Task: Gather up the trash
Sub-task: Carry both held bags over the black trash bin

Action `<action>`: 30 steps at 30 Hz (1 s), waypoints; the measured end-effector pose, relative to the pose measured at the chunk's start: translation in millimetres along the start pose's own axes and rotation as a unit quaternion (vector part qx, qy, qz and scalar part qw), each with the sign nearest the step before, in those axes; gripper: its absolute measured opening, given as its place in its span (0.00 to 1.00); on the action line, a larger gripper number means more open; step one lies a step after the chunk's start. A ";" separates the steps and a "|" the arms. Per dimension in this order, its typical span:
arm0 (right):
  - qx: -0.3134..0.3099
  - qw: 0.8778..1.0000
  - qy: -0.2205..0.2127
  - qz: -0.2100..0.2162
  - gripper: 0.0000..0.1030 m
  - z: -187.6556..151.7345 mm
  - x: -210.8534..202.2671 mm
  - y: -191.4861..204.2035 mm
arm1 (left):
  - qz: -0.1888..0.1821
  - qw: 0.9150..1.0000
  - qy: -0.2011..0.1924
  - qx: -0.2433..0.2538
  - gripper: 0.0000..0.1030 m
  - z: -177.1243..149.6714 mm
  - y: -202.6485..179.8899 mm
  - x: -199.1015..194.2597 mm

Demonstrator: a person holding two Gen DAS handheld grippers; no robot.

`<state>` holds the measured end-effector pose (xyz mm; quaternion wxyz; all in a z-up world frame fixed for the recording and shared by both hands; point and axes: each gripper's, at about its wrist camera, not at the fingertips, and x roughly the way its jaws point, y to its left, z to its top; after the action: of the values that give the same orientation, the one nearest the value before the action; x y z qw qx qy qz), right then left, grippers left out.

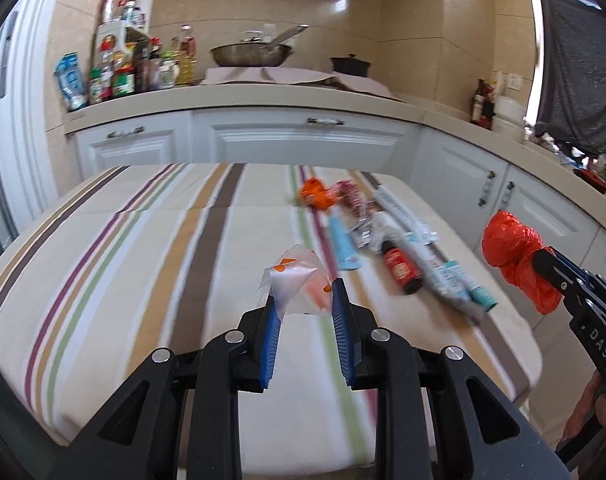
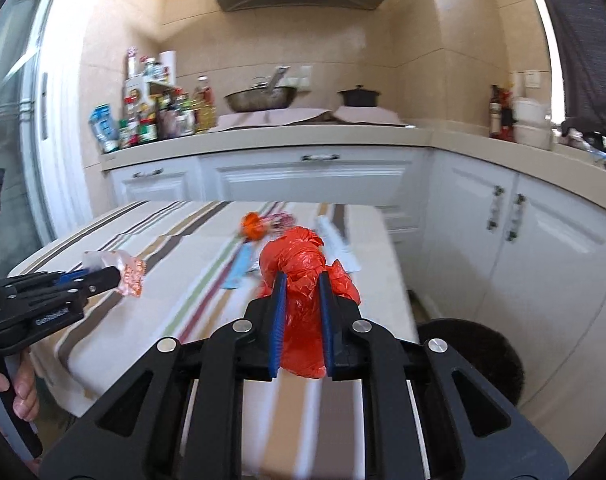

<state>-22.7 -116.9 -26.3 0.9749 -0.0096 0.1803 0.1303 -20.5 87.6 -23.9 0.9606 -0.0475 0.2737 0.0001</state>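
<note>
My left gripper (image 1: 303, 292) is shut on a clear plastic wrapper with orange marks (image 1: 293, 280) and holds it above the striped tablecloth (image 1: 143, 248). It also shows in the right wrist view (image 2: 123, 276). My right gripper (image 2: 301, 280) is shut on a crumpled red plastic bag (image 2: 303, 264), held above the table's right side; the bag also shows in the left wrist view (image 1: 511, 252). More trash lies on the cloth: an orange wrapper (image 1: 317, 194), a light blue packet (image 1: 343, 246), a small red-labelled bottle (image 1: 401, 266), long packets (image 1: 451, 280).
A dark round bin (image 2: 479, 356) stands on the floor right of the table. White cabinets (image 1: 303, 140) and a counter with bottles (image 1: 123, 76), a pan (image 1: 255, 54) and a black pot (image 1: 349, 66) run behind and to the right.
</note>
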 end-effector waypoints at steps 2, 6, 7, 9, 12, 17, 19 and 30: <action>0.009 1.000 -0.002 -0.015 0.15 0.8 -3.7 -12.9 | -0.013 1.000 -0.003 0.002 0.25 3.8 -8.7 1.5; 0.023 0.998 -0.012 -0.050 0.15 2.6 -13.5 -39.8 | -0.048 0.998 -0.017 0.024 0.25 13.6 -38.3 5.6; 0.027 0.998 -0.016 -0.060 0.15 2.3 -16.7 -48.1 | -0.057 0.998 -0.022 0.032 0.25 16.2 -48.4 6.7; 0.034 0.996 -0.020 -0.077 0.15 1.0 -21.7 -63.7 | -0.078 0.996 -0.030 0.042 0.25 21.0 -68.0 8.2; 0.045 0.994 -0.025 -0.098 0.15 -2.1 -28.6 -86.8 | -0.106 0.992 -0.043 0.058 0.25 26.7 -96.0 10.2; 0.059 0.990 -0.033 -0.125 0.15 -6.4 -34.2 -124.7 | -0.140 0.985 -0.054 0.085 0.25 31.1 -143.9 18.6; 0.064 0.989 -0.034 -0.132 0.15 -9.3 -34.8 -138.2 | -0.150 0.982 -0.051 0.098 0.25 31.2 -165.2 27.1; 0.081 0.986 -0.018 -0.147 0.15 -26.3 -14.0 -196.8 | -0.157 0.980 -0.026 0.118 0.25 25.6 -234.2 66.3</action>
<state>6.1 -312.2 -51.5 0.9841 0.0458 0.1690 -0.0296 55.4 -144.9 -15.8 0.9544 0.0236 0.2358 -0.1817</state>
